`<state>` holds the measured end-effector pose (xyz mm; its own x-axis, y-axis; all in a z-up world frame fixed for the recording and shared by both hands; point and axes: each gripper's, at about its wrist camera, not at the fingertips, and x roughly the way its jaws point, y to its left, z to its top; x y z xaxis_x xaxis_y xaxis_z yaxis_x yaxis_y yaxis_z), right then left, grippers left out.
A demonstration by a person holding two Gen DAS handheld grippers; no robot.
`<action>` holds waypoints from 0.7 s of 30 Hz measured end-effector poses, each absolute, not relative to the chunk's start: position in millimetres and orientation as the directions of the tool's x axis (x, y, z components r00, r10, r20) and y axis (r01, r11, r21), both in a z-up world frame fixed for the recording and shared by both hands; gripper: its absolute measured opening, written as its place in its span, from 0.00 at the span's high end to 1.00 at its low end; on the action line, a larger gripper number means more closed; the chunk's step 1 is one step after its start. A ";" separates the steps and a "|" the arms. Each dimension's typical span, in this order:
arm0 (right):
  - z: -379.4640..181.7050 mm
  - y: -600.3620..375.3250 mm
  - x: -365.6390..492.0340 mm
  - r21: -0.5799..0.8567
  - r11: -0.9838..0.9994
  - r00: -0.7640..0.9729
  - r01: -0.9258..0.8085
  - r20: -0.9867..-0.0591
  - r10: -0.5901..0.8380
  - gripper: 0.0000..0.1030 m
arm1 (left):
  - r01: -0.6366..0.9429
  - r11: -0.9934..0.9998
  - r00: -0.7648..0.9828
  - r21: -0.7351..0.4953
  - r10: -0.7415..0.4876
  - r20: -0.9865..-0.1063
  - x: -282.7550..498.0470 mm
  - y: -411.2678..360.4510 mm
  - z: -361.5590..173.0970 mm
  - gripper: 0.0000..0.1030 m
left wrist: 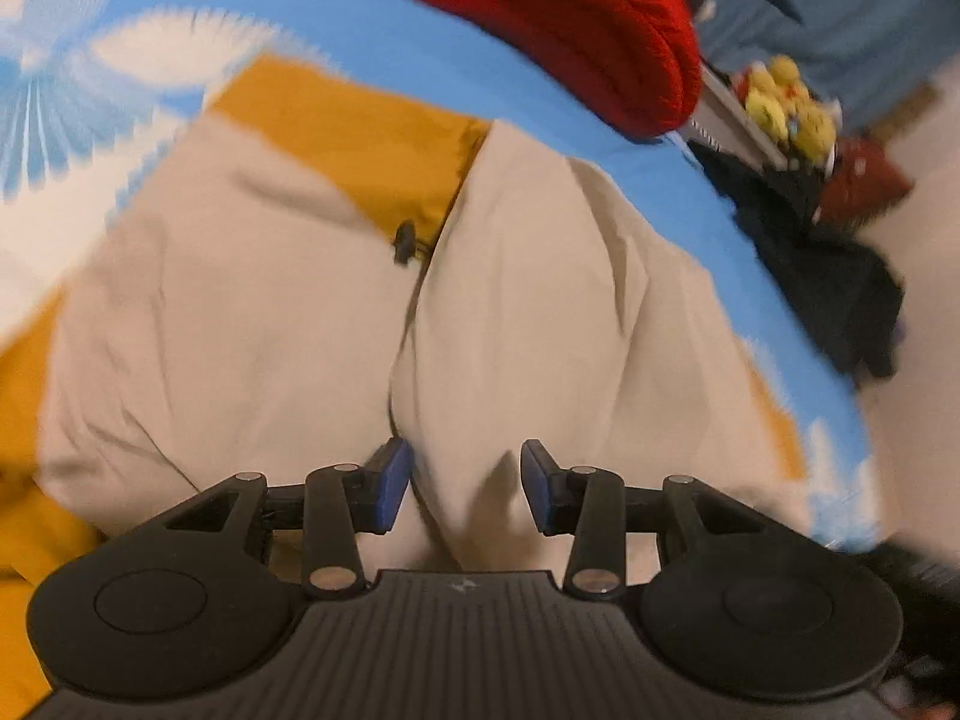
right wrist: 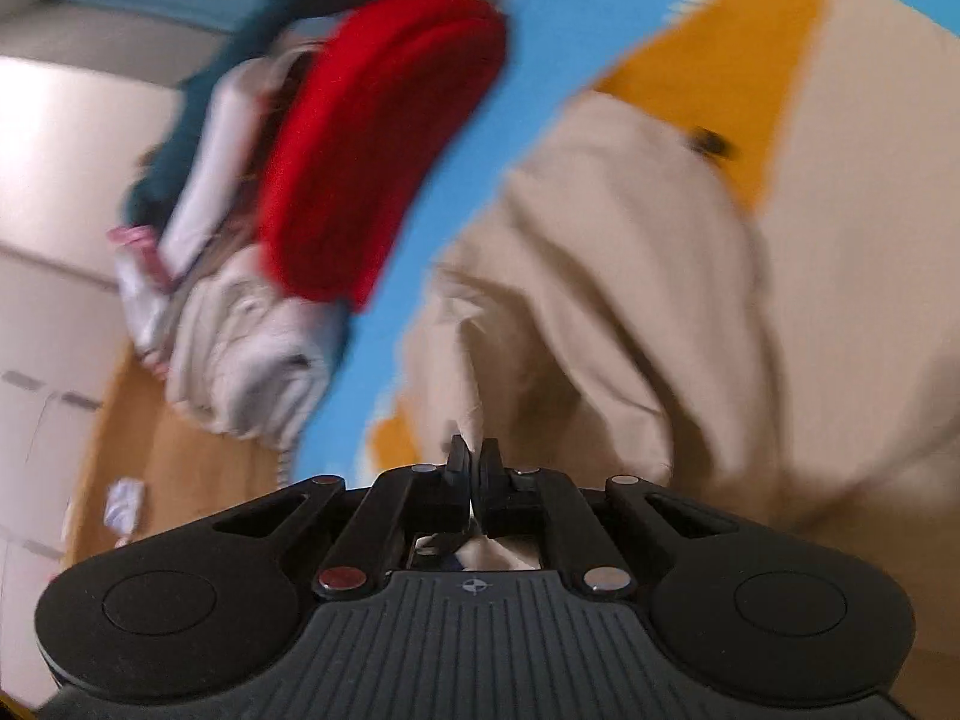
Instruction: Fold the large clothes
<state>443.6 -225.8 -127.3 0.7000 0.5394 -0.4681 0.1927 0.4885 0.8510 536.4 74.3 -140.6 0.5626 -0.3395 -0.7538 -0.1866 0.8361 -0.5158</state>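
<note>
Nearest the left wrist camera, the left tongs (left wrist: 467, 483) stand spread, blue pads (left wrist: 393, 483) apart, with a ridge of the beige-and-mustard garment (left wrist: 252, 324) rising between them, not pinched. Nearest the right wrist camera, the right tongs (right wrist: 475, 468) are pressed together, pinching a fold of the same garment (right wrist: 690, 312). It lies rumpled on a blue sheet with white cloud shapes (left wrist: 384, 36). Beyond it sits a folded red knit (left wrist: 540, 18), beside a pile of pale and teal clothes (right wrist: 240, 324). Farther off are yellow plush toys (left wrist: 786, 99).
</note>
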 end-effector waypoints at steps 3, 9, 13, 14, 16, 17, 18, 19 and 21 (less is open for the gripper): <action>-137.2 -233.1 441.2 0.819 0.487 0.672 0.304 -0.547 0.500 0.98 | -0.198 0.805 0.549 -0.560 -0.382 -0.744 536.2 78.2 -145.6 0.82; -154.5 -236.6 438.2 0.773 0.490 0.635 0.403 -0.622 0.459 0.97 | -0.173 0.842 0.591 -0.510 -0.326 -0.738 529.9 80.7 -128.6 0.99; -157.9 -230.2 440.5 0.748 0.523 0.596 0.409 -0.653 0.468 0.97 | -0.224 0.894 0.513 -0.389 -0.231 -0.827 529.6 74.7 -143.0 0.98; -159.3 -226.5 442.6 0.732 0.543 0.580 0.412 -0.670 0.463 0.97 | -0.234 0.893 0.498 -0.383 -0.228 -0.837 529.2 75.1 -147.6 0.98; -164.3 -221.9 443.1 0.705 0.574 0.550 0.417 -0.698 0.458 0.97 | -0.229 0.897 0.504 -0.378 -0.223 -0.834 529.2 74.9 -143.5 0.96; -164.9 -220.1 443.0 0.695 0.584 0.541 0.420 -0.708 0.454 0.98 | -0.217 0.903 0.511 -0.370 -0.218 -0.831 529.7 73.4 -139.5 0.94; -163.4 -219.3 442.8 0.690 0.591 0.540 0.418 -0.712 0.450 0.98 | -0.204 0.910 0.519 -0.361 -0.213 -0.828 529.5 72.2 -136.4 0.92; -161.0 -218.8 442.9 0.685 0.600 0.537 0.414 -0.716 0.446 0.97 | -0.197 0.915 0.524 -0.352 -0.205 -0.827 528.8 70.8 -134.4 0.87; -153.7 -218.4 443.0 0.665 0.625 0.539 0.409 -0.729 0.423 0.91 | -0.190 0.922 0.533 -0.338 -0.192 -0.824 527.2 70.0 -130.8 0.83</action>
